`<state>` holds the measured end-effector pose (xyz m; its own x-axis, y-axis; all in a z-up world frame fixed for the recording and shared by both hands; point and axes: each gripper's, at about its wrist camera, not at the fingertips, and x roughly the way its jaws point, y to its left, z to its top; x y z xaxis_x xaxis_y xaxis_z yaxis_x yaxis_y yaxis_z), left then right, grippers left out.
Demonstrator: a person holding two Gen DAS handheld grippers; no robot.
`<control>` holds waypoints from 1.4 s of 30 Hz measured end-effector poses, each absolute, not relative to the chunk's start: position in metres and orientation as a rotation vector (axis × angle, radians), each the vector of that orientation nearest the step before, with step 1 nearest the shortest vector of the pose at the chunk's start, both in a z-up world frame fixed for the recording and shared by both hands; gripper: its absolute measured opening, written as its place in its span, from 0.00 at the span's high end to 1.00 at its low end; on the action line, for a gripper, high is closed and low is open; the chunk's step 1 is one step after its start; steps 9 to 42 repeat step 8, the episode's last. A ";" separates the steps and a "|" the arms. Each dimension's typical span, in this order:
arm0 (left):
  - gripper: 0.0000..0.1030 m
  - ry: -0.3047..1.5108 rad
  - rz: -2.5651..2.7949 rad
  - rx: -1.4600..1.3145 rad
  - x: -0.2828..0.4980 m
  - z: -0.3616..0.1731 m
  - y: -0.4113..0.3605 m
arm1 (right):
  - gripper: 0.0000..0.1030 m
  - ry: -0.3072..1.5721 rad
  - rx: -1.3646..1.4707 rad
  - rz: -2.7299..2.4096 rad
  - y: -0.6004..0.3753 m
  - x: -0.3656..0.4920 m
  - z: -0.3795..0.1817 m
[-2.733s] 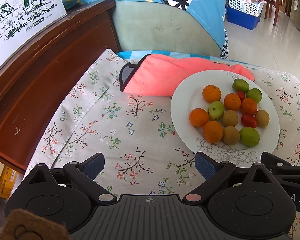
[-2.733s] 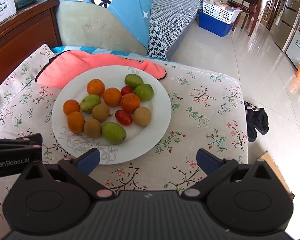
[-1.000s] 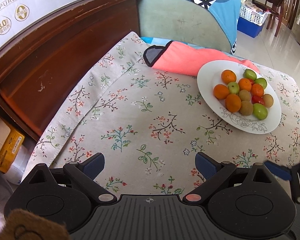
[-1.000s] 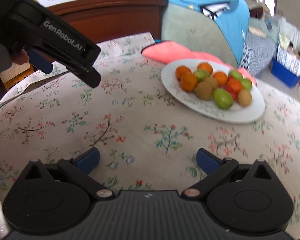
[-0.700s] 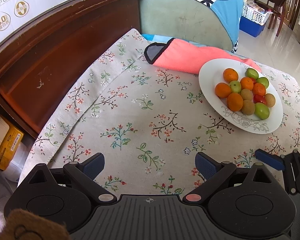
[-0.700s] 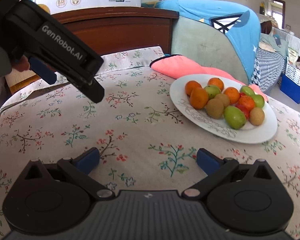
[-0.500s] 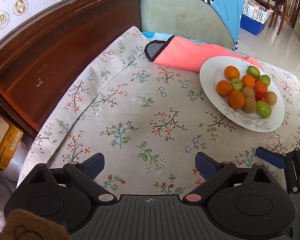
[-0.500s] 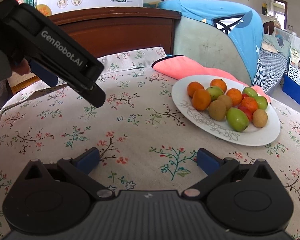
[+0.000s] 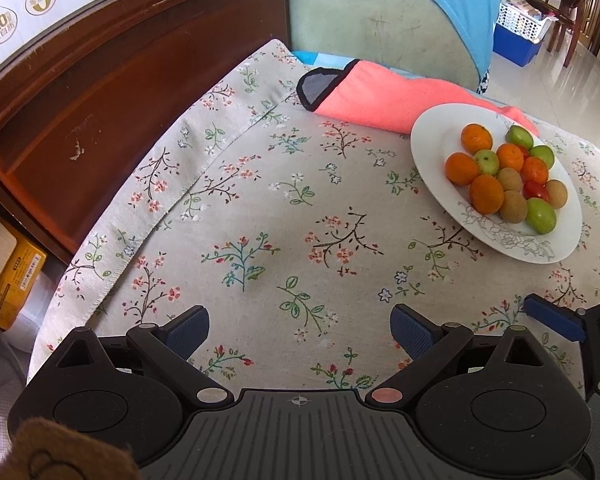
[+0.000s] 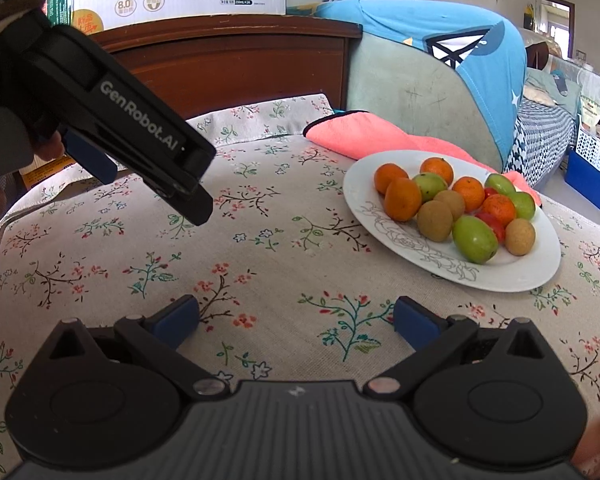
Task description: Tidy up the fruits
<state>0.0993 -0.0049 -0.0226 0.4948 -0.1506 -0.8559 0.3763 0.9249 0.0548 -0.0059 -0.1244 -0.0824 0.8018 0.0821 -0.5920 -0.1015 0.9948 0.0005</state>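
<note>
Left wrist | left tongs [image 9: 300, 326] wide apart, empty | right tongs [image 10: 296, 318] wide apart, empty

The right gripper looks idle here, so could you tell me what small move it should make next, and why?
Probably ease the right gripper forward and rightward toward the white plate: its jaws are open and empty over the floral cloth, and all the fruit sits piled on that plate.
</note>
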 end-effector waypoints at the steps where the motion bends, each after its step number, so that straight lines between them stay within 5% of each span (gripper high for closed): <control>1: 0.05 1.007 -0.318 0.249 0.100 -0.024 -0.005 | 0.00 0.633 -0.032 0.098 -0.124 -0.006 -0.082; 42: 0.05 1.021 -0.303 0.266 0.103 -0.032 -0.007 | 0.00 0.633 -0.032 0.098 -0.125 -0.006 -0.082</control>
